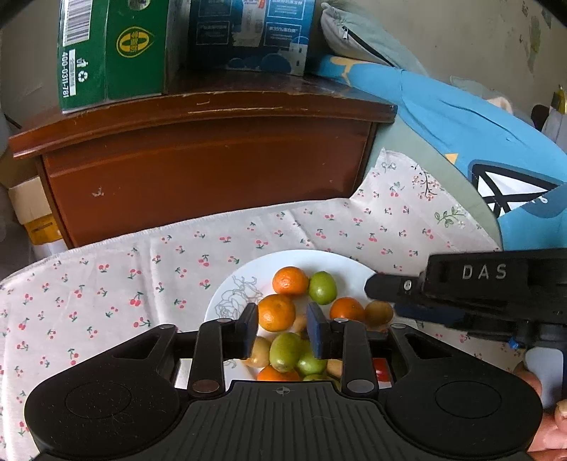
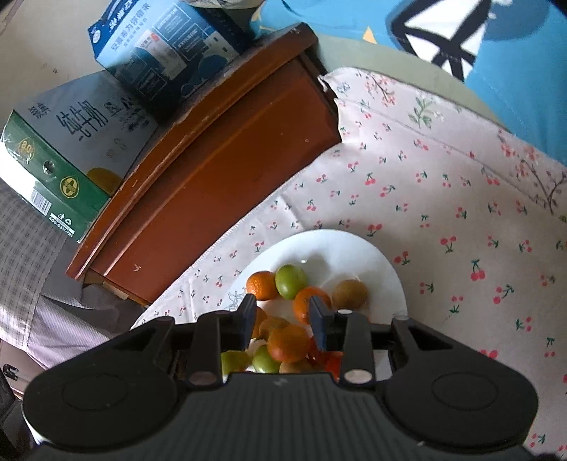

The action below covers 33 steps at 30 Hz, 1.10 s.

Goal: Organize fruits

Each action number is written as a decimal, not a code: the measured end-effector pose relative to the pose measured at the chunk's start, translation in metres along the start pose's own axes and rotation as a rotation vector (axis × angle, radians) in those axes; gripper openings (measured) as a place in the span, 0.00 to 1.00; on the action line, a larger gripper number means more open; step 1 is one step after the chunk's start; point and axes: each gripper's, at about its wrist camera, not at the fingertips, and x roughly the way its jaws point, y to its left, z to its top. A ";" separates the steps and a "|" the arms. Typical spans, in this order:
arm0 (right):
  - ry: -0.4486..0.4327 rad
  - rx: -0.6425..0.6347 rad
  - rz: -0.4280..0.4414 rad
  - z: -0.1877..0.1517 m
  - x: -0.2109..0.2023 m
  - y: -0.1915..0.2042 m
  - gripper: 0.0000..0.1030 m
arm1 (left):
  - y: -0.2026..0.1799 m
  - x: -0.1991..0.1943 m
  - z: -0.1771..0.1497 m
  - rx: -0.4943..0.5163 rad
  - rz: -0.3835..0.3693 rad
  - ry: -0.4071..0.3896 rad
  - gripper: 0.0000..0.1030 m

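A white plate (image 1: 255, 269) with a grey flower print sits on the cherry-print cloth and holds small oranges, green fruits and brown fruits. My left gripper (image 1: 282, 328) hovers over the pile with its jaws apart. An orange (image 1: 276, 312) and a green fruit (image 1: 285, 351) show in the gap, and the pads do not press on them. My right gripper (image 2: 283, 319) is open above the same plate (image 2: 340, 248), with an orange (image 2: 287, 342) seen between its fingers. It also reaches in from the right in the left wrist view, right gripper (image 1: 372, 288), beside a brown fruit (image 1: 378, 312).
A brown wooden cabinet (image 1: 205, 166) stands behind the cloth, carrying a green carton (image 1: 113, 49) and a blue carton (image 1: 248, 32). A blue cushion (image 1: 460, 117) lies at the right. The cherry-print cloth (image 1: 88, 276) spreads around the plate. A hand (image 1: 545, 418) grips the right tool.
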 end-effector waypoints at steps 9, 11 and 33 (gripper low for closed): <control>-0.061 -0.042 -0.034 0.003 -0.018 0.008 0.61 | -0.006 -0.022 0.002 0.009 0.041 -0.009 0.71; -0.072 -0.065 -0.041 0.001 -0.025 0.011 0.66 | -0.006 -0.028 0.000 0.010 0.045 -0.007 0.73; -0.033 -0.173 -0.247 -0.047 -0.089 0.005 0.91 | -0.005 -0.071 -0.043 -0.008 0.178 0.111 0.84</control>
